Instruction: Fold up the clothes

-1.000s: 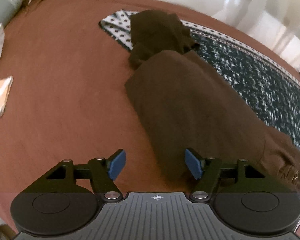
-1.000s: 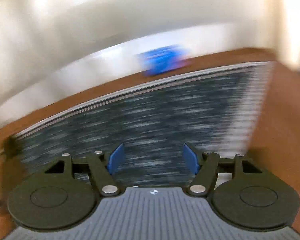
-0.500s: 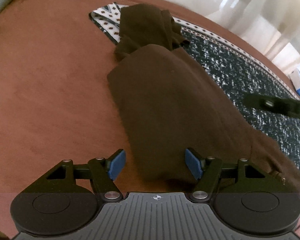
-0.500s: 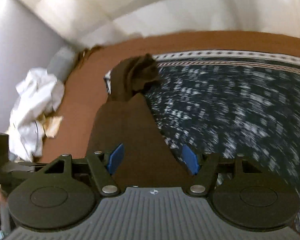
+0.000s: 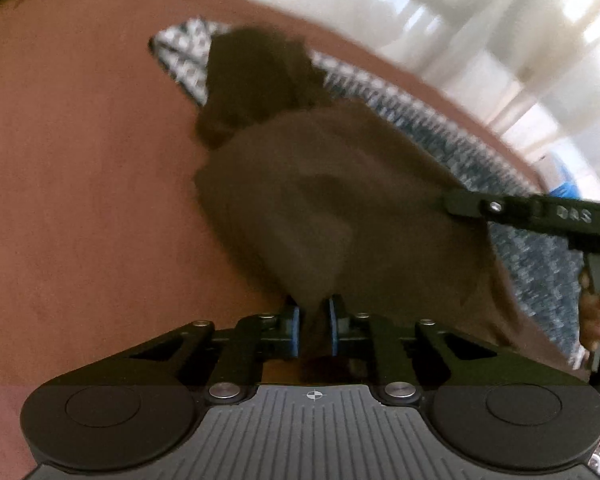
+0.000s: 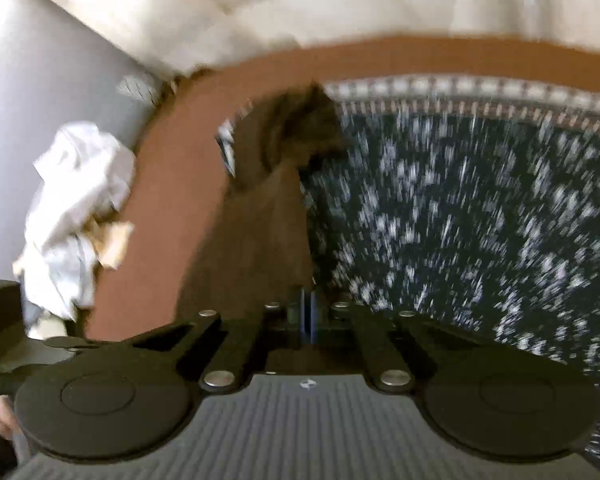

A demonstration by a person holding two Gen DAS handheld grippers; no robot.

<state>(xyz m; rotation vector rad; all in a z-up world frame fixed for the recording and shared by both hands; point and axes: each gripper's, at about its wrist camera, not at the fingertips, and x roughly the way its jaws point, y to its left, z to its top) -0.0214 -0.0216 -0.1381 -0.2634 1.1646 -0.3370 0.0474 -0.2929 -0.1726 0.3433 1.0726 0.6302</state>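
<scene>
The left gripper (image 5: 313, 320) had just been closed on the near hem of the long dark brown fabric garment (image 5: 340, 208), which was pinched between its blue pads. The right gripper (image 6: 308, 316) had likewise been clamped shut on that garment's edge (cloth apparently nipped). A lift could be judged ready. The garment was stretched away across the rust-brown bed cover (image 5: 80, 200) and patterned navy blanket (image 6: 480, 220).
</scene>
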